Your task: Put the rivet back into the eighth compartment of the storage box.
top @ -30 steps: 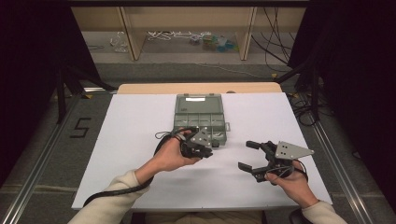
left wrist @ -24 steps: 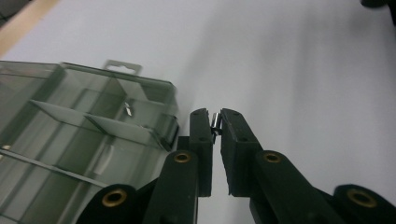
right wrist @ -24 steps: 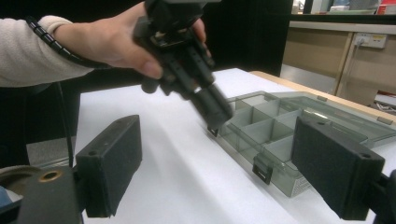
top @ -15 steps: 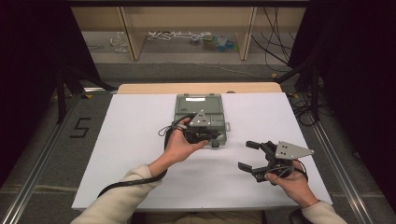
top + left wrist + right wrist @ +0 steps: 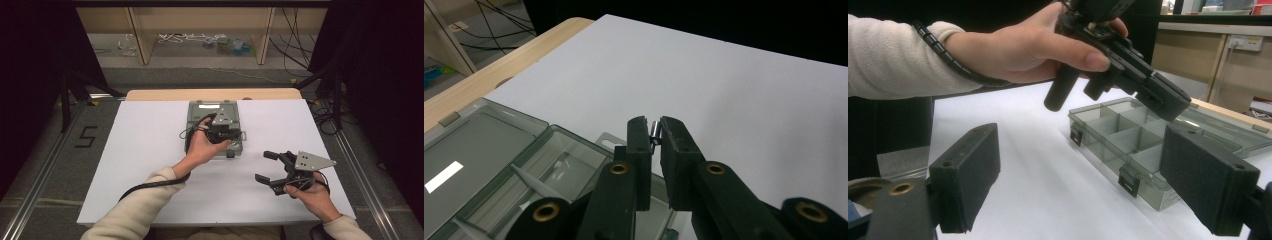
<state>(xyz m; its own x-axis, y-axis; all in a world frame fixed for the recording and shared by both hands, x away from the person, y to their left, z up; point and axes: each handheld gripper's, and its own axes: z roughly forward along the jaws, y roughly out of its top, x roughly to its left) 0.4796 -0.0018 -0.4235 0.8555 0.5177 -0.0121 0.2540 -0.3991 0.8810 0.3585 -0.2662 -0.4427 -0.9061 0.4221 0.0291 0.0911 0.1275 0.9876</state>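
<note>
A white counter (image 5: pixel 150 150) carries an open grey compartment box (image 5: pixel 237 150) near its far middle, lid laid flat behind. The left gripper (image 5: pixel 653 137) hangs over the box's compartments, fingers (image 5: pixel 639 145) pinched almost together on a small metal part (image 5: pixel 655 131) at their tips. The right gripper (image 5: pixel 270 167) rests near the counter's right front, well apart from the box, fingers (image 5: pixel 968 170) spread wide with nothing between them.
</note>
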